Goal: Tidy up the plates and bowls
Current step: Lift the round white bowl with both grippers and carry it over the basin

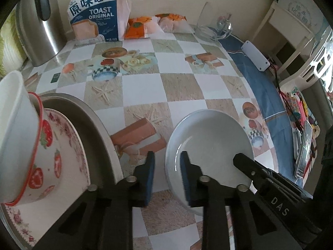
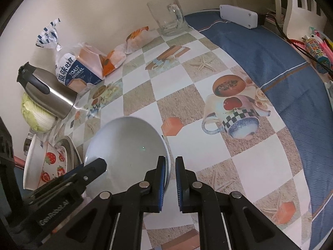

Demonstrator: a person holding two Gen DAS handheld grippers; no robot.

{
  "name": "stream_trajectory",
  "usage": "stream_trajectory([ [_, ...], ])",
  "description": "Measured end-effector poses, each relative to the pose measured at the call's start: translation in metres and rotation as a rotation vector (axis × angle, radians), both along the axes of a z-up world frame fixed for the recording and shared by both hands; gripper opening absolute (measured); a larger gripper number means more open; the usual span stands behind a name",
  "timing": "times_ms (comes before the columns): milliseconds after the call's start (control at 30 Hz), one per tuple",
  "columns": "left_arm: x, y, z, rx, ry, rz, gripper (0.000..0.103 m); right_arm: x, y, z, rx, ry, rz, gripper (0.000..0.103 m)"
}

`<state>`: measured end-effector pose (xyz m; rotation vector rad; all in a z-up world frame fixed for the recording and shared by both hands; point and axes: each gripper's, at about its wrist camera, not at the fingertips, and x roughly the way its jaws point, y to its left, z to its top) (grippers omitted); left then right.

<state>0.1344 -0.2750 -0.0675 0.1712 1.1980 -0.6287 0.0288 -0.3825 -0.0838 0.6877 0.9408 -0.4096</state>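
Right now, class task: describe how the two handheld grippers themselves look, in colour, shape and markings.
Both the left gripper and the right gripper are black, angular linkages with round silver pivot pins and blue ribbed pads inside the jaws. White lettering marks their bodies: one reads "DAS", the other "GenRobot.AI". No sleeves or cables show.

The left gripper (image 1: pixel 167 177) and the right gripper (image 2: pixel 170 184) are matte black plastic, with angular linkage arms joined by round silver pivot pins and ribbed blue pads on the fingers' inner faces. White lettering reads "DAS" on the right one, "GenRobot.AI" on the left
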Motion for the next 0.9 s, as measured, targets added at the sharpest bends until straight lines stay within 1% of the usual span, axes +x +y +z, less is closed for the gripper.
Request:
stream_trajectory([
  [167,-0.002,-0.003,-0.002,-0.001,-0.007,-0.019,0.013,0.002,0.002,-0.003,0.001,0.008,0.008,0.010],
  [267,-0.002,-0.003,-0.001,-0.003,-0.007,-0.021,0.012,0.003,0.003,-0.005,0.011,0.010,0.012,0.010],
  [433,-0.002,-0.002,0.006,-0.005,-0.023,-0.017,0.012,0.003,0.006,-0.001,-0.004,0.028,0.011,0.010],
  [600,-0.004,0.006,0.028,-0.031,-0.057,-0.015,0.012,0.002,0.010,0.012,-0.011,0.005,0.012,0.010],
  [900,-0.008,0.037,0.086,-0.081,-0.156,0.006,0.012,0.002,0.032,0.069,-0.081,-0.094,0.034,0.010],
])
